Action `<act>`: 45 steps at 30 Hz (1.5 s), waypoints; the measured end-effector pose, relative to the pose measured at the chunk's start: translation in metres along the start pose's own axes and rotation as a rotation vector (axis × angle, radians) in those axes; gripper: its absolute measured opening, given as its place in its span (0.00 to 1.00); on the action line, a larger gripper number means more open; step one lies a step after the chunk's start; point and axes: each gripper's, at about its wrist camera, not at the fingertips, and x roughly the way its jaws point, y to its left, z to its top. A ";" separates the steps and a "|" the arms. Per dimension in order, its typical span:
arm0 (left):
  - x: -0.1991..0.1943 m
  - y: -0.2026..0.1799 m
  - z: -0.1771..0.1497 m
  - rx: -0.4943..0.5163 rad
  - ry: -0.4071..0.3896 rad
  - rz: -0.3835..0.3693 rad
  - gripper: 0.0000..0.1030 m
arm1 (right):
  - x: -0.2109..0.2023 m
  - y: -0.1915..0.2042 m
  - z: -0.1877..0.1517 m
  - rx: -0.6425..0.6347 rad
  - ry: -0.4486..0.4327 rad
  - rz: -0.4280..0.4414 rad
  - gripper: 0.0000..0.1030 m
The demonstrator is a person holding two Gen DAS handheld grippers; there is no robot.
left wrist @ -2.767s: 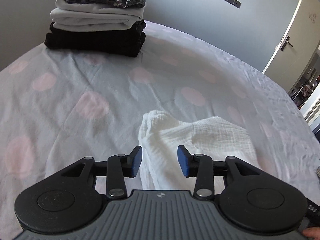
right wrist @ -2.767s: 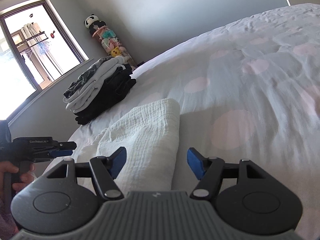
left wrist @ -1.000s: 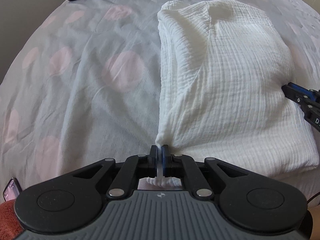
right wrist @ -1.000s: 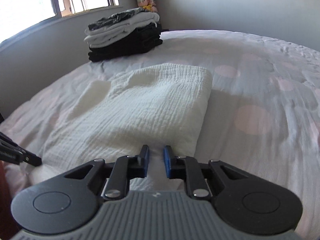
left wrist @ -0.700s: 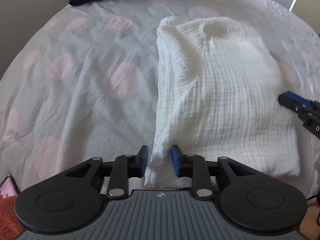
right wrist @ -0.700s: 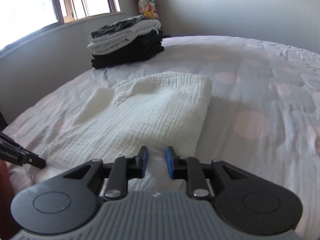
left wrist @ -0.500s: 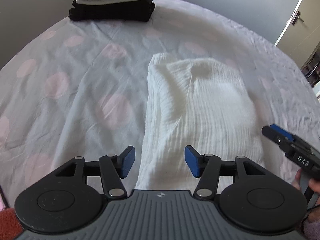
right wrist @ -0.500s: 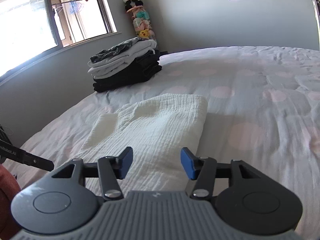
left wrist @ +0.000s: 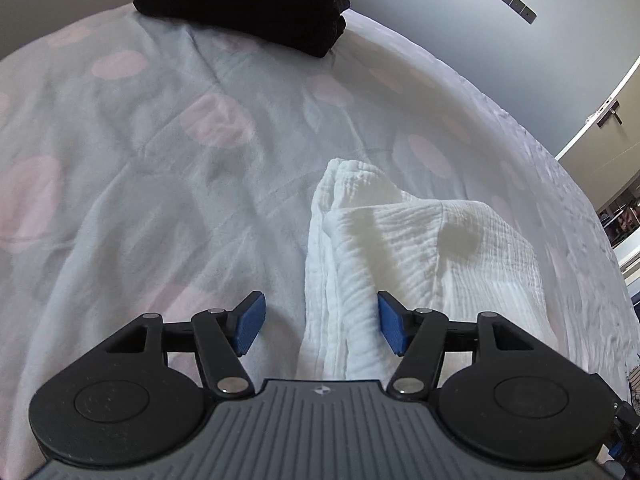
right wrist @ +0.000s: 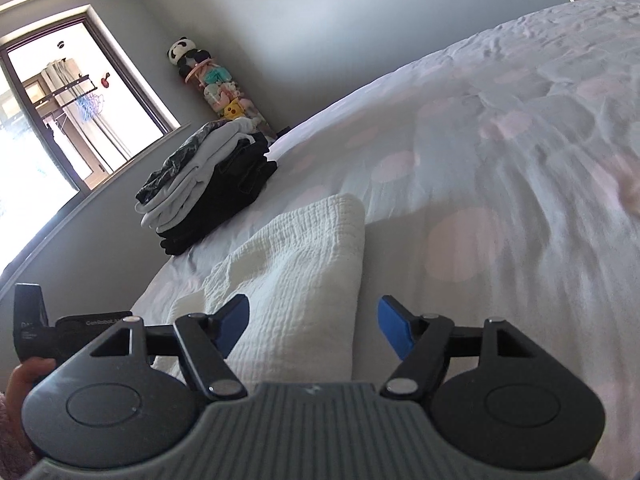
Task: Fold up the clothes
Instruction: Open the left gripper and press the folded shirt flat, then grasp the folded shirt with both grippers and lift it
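Both grippers have let go and drawn back: the left gripper [left wrist: 321,325] and right gripper [right wrist: 313,326] have just been opening, blue pads wide, nothing pinched. Beneath them the crinkled white muslin garment [left wrist: 420,256] lies folded on the dotted bedsheet [left wrist: 160,168]. Farther off, a stack of folded clothes [right wrist: 208,184] sits near the bed's far edge.

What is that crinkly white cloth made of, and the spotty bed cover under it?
The folded white crinkled cloth looks like soft cotton muslin or gauze: fine wavy ridges cover it and it looks matte, though the exact fibre is a guess. The pale grey bedsheet with pink dots looks like thin smooth woven cotton, matte, with shallow soft creases.
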 end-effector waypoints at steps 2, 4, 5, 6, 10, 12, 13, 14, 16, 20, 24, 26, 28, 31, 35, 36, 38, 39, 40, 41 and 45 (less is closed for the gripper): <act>0.008 0.004 0.002 0.012 -0.002 -0.036 0.69 | 0.005 -0.008 0.002 0.059 0.022 -0.006 0.72; 0.016 0.007 0.004 0.027 0.005 -0.066 0.69 | 0.012 -0.018 0.004 0.133 0.048 -0.012 0.72; 0.018 0.007 0.004 0.041 0.007 -0.078 0.69 | 0.016 -0.022 0.005 0.165 0.059 -0.015 0.72; 0.020 0.006 0.005 0.058 0.011 -0.088 0.69 | 0.021 -0.025 0.006 0.189 0.067 -0.017 0.72; 0.029 0.006 0.013 0.086 0.036 -0.137 0.59 | 0.044 -0.029 0.015 0.219 0.087 -0.004 0.72; 0.033 0.008 0.016 0.078 0.047 -0.164 0.54 | 0.059 -0.028 0.021 0.210 0.110 0.005 0.71; 0.035 0.009 0.018 0.074 0.052 -0.178 0.52 | 0.066 -0.027 0.024 0.204 0.120 0.013 0.71; 0.038 0.009 0.020 0.073 0.058 -0.190 0.50 | 0.072 -0.026 0.026 0.198 0.129 0.019 0.70; 0.042 0.007 0.022 0.072 0.072 -0.215 0.35 | 0.083 -0.024 0.029 0.183 0.145 0.025 0.68; 0.047 0.006 0.022 0.058 0.076 -0.243 0.18 | 0.102 -0.021 0.032 0.167 0.180 0.004 0.35; 0.039 -0.002 0.021 0.108 0.039 -0.235 0.14 | 0.101 -0.015 0.033 0.150 0.172 -0.009 0.24; 0.028 -0.007 0.021 0.135 0.001 -0.229 0.14 | 0.095 -0.006 0.035 0.114 0.154 -0.013 0.22; 0.015 -0.007 0.021 0.131 -0.038 -0.244 0.14 | 0.085 0.009 0.039 0.055 0.125 -0.014 0.21; -0.008 -0.011 0.019 0.148 -0.098 -0.235 0.14 | 0.069 0.036 0.045 -0.043 0.088 -0.003 0.21; -0.051 -0.007 0.017 0.141 -0.191 -0.222 0.14 | 0.050 0.078 0.052 -0.151 0.047 0.026 0.21; -0.063 -0.005 0.017 0.139 -0.216 -0.220 0.14 | 0.045 0.088 0.053 -0.173 0.038 0.037 0.21; -0.086 0.001 0.021 0.123 -0.274 -0.217 0.14 | 0.037 0.110 0.056 -0.212 0.019 0.062 0.20; -0.098 0.004 0.023 0.113 -0.304 -0.216 0.13 | 0.033 0.121 0.058 -0.230 0.009 0.075 0.20; -0.110 0.008 0.026 0.103 -0.333 -0.215 0.13 | 0.031 0.133 0.059 -0.247 0.001 0.089 0.20; -0.123 0.014 0.029 0.097 -0.359 -0.213 0.13 | 0.029 0.145 0.061 -0.263 -0.007 0.106 0.20; -0.169 0.042 0.050 0.121 -0.433 -0.159 0.13 | 0.035 0.195 0.065 -0.311 -0.026 0.180 0.20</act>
